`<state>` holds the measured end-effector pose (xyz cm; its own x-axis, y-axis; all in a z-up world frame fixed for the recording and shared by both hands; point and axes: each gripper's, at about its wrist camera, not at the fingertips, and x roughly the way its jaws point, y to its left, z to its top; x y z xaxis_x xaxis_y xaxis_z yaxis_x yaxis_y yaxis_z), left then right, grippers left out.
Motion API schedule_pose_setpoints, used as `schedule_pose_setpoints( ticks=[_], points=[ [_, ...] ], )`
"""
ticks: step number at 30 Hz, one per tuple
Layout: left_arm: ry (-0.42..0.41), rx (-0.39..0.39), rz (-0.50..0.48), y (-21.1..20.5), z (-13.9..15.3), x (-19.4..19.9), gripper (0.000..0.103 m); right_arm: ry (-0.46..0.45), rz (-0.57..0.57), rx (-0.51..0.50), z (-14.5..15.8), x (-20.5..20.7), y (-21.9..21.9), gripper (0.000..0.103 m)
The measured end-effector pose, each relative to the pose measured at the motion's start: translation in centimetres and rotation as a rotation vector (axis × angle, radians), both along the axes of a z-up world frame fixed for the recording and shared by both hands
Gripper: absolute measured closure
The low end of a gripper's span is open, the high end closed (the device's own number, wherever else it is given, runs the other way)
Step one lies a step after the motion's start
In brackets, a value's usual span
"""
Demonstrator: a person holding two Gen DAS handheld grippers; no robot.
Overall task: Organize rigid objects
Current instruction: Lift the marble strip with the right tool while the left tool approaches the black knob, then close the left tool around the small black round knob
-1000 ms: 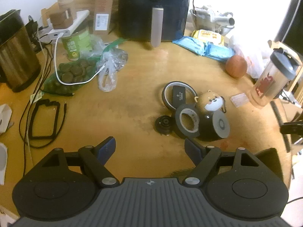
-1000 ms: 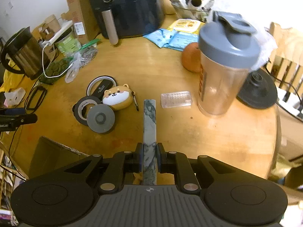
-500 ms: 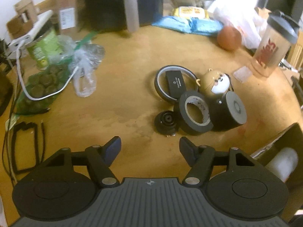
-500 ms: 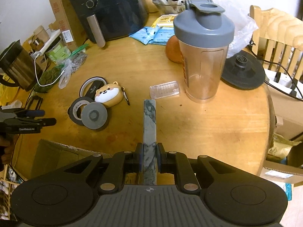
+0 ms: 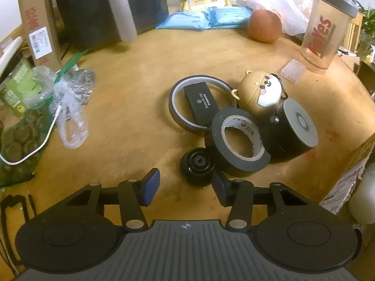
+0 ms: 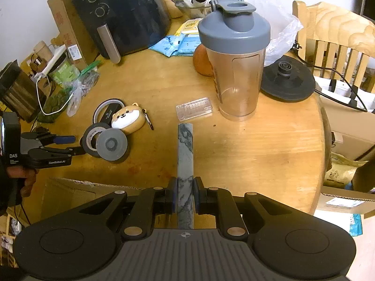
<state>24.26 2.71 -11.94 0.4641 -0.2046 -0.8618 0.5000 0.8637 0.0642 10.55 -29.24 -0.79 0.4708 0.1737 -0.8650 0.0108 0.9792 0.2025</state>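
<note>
Left gripper point(image 5: 185, 186) low over the table point(image 5: 140, 75), jaws spread wide, nothing between them yet. Just ahead sits a small black wheel point(image 5: 197, 165), sitting nearer the right pad than the left, so a slight shift looks needed before any squeeze. That's my read of the step in hand: lining up on the wheel.

Moving right, the pile: black tape roll point(image 5: 236, 148) leaning against a flat tape ring point(image 5: 201, 106) with a black bar point(image 5: 203, 103) lying across it, then the dog-face case point(image 5: 260, 93), then a black puck with a grey face point(image 5: 296, 128). All touching or overlapping, all still out on the wood. A clear plastic box point(image 5: 293, 70) sits beside the shaker point(image 5: 328, 25).

Over to the right gripper point(image 6: 185, 197): jaws pinched on a grey marbled bar point(image 6: 185, 154), held above the table, tip pointing toward the clear box. Not placed anywhere yet.

A cardboard box point(image 6: 77, 196) is open at the table's near edge, below the pile; likely the destination, though I can't be sure.

Progress, as I judge it: early. One bar in hand, the whole cluster left to sort.
</note>
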Motion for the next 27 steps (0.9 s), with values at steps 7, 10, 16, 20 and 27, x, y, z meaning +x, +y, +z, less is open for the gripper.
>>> schedule_pose_setpoints(
  ticks=[7,10,16,20,27],
  points=[
    [0.0,-0.023,-0.011,-0.1,0.0,0.9,0.068,-0.001,-0.029,-0.002,0.0,-0.5,0.2,0.086],
    [0.02,-0.057,-0.009,-0.1,-0.1,1.2,0.087,0.003,-0.026,-0.001,-0.1,-0.8,0.6,0.086],
    [0.01,-0.054,0.013,-0.1,0.5,0.8,0.102,0.0,-0.014,-0.002,0.0,-1.3,1.6,0.086],
    [-0.004,-0.057,0.02,0.2,1.2,0.0,0.102,-0.004,-0.012,-0.002,0.2,-1.7,2.0,0.086],
    [-0.064,-0.123,0.072,0.6,2.7,-0.2,0.076,-0.002,-0.011,-0.004,0.3,-2.5,2.2,0.086]
  ],
)
